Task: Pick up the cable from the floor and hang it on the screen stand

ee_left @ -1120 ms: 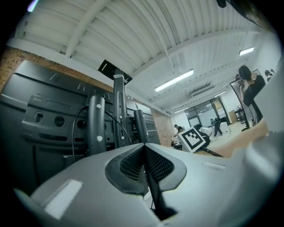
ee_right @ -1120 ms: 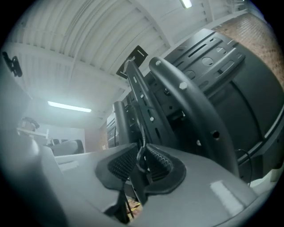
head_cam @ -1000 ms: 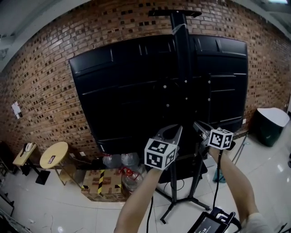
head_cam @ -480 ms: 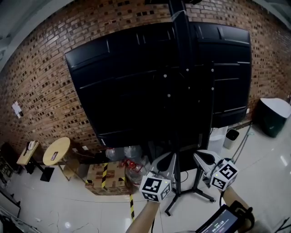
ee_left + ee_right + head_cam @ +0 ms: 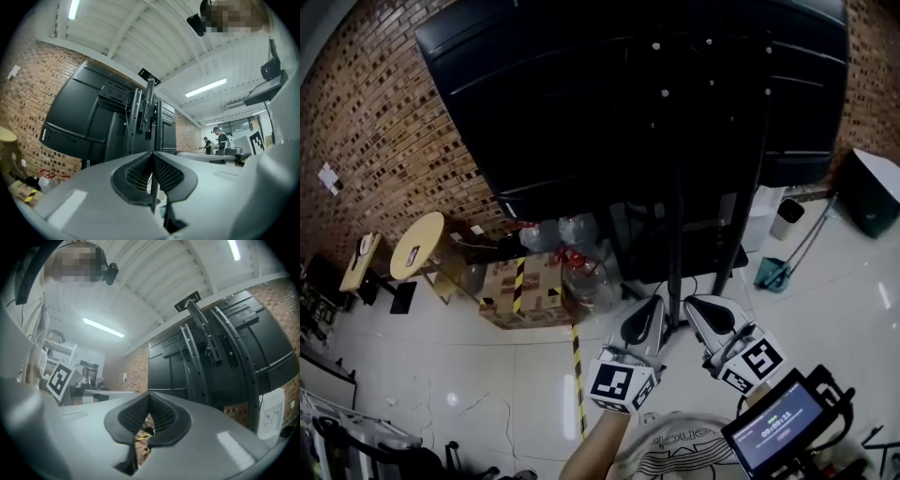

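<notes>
**A:** What do you hang the cable on, and where is the cable?

**B:** Your target is the black metal screen stand [image 5: 675, 234], which carries the large black flat screen [image 5: 628, 103] with its back toward you. No view shows the cable with certainty. It most likely lies on the glossy white floor [image 5: 487, 375] at the stand's feet, just beyond your grippers.

**A:** How will it handle?

**B:** Expect it to be light, limp and slick-jacketed. Take hold near the middle of its length so both ends hang evenly. Clamp firmly, because a thin cable can slip between the ribbed pads. Drape it over a stand bracket and do not pull it taut.

**A:** What is the jaw condition?

**B:** The left gripper [image 5: 645, 323] and the right gripper [image 5: 705, 314] are both clenched, pad against pad, with nothing between them. You must release one before reaching down.

**A:** What stands in your way?

**B:** In order of size:
- The brown cardboard box with yellow-and-black tape [image 5: 520, 286], left of the stand.
- The round wooden stool [image 5: 417, 246], further left.
- The clear plastic bottles [image 5: 581, 272], beside the box.
- The teal dustpan [image 5: 769, 274], right of the stand.

The stand's splayed legs are the nearest snag, so approach between them.
</notes>
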Demonstrator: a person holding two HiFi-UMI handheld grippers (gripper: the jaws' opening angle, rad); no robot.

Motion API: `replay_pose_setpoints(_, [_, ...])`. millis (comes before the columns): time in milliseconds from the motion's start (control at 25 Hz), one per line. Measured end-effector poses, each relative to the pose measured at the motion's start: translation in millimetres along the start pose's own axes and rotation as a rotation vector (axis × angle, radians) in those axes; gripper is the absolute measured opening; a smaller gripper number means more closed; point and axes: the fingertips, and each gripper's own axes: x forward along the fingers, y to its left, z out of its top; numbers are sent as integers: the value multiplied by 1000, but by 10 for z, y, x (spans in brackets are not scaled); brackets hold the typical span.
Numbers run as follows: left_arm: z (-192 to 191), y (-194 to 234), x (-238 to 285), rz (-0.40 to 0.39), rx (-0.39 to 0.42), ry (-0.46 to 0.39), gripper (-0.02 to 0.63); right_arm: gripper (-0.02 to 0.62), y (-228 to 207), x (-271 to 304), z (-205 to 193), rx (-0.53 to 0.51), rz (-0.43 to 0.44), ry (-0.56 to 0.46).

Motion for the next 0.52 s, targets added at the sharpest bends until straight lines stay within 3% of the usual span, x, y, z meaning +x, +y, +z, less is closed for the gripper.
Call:
replay_pose_setpoints(320, [308,121,-248,73,11,-10,18,1,224,189,153,-16,22,21])
replay_pose_setpoints(520, [258,297,-299,95,28,-10,18,0,257,364,31,-22,21,43])
